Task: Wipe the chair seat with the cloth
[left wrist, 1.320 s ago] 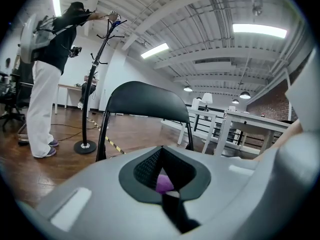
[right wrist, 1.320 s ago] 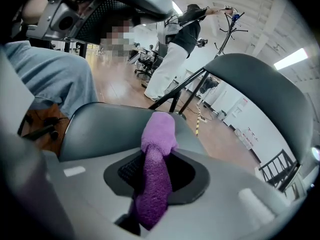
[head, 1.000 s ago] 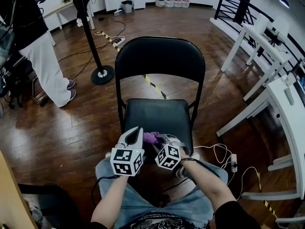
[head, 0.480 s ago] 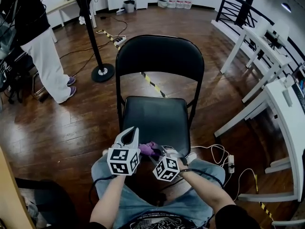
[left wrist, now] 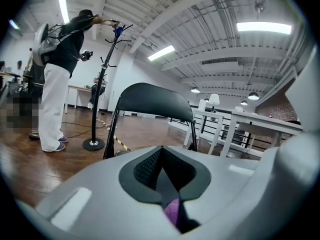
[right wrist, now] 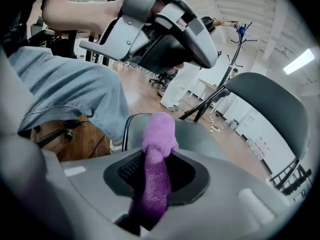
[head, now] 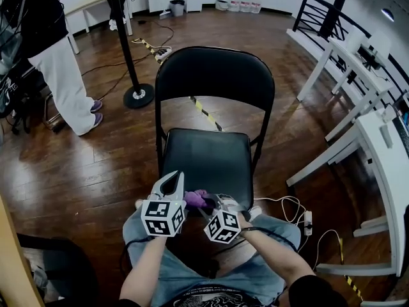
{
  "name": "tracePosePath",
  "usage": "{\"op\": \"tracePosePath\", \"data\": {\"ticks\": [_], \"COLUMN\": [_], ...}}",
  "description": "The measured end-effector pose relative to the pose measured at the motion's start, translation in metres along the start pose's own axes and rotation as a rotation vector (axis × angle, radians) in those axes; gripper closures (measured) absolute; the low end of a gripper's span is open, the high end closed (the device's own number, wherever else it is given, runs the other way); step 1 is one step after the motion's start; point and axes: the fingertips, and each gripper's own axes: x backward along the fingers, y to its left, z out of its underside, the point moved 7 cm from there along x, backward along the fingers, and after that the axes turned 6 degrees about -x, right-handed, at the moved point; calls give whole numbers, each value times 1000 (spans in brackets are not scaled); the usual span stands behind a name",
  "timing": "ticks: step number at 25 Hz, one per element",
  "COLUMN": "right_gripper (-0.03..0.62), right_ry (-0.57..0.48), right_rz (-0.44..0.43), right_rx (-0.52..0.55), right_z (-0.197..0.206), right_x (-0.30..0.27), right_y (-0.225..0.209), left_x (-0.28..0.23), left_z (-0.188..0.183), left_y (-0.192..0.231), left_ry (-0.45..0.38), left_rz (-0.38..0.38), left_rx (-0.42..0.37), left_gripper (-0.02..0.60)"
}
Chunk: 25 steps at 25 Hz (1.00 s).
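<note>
A black folding chair stands in front of me, its seat (head: 208, 158) dark and bare. The purple cloth (head: 195, 199) (right wrist: 157, 134) hangs over the seat's front edge. My right gripper (head: 214, 203) (right wrist: 156, 159) is shut on the cloth, which sticks up out of its jaws as a rolled wad. My left gripper (head: 170, 185) (left wrist: 161, 151) is just left of the cloth, jaws shut with nothing between them. A scrap of the cloth (left wrist: 172, 211) shows behind the left jaws. In the right gripper view the left gripper (right wrist: 200, 54) hovers above the cloth.
A person in white trousers (head: 61, 75) stands at the far left beside a coat stand (head: 136, 98). White tables (head: 377, 133) line the right side. Cables and a power strip (head: 307, 221) lie on the wooden floor to the chair's right. My knees in jeans (head: 192, 267) touch the seat's front.
Both grippers and the cloth have drawn back a little toward me, from over the front of the seat to its front edge. The left gripper has shifted slightly left.
</note>
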Motion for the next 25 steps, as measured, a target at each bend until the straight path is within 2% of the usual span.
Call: {"op": "tracePosePath", "data": {"ticks": [3, 10, 15, 20, 25], "right_gripper": [503, 503, 503, 503, 503], "right_ry": [-18, -47, -43, 1, 87], "right_rz": [48, 189, 236, 270, 298], "right_rx": [27, 12, 27, 22, -9], "right_z": [-5, -17, -19, -1, 23], "right_x": [8, 20, 18, 2, -24], "right_y": [-28, -122, -170, -211, -253], "left_x": [-3, -17, -26, -35, -46], "left_z": [-7, -25, -31, -33, -28], "left_y": [-4, -14, -21, -23, -22], "left_ry": [-9, -41, -38, -35, -12], "left_rz": [9, 45, 90, 110, 125], "left_rx": [-2, -6, -29, -43, -51], "left_gripper": [578, 578, 578, 578, 578]}}
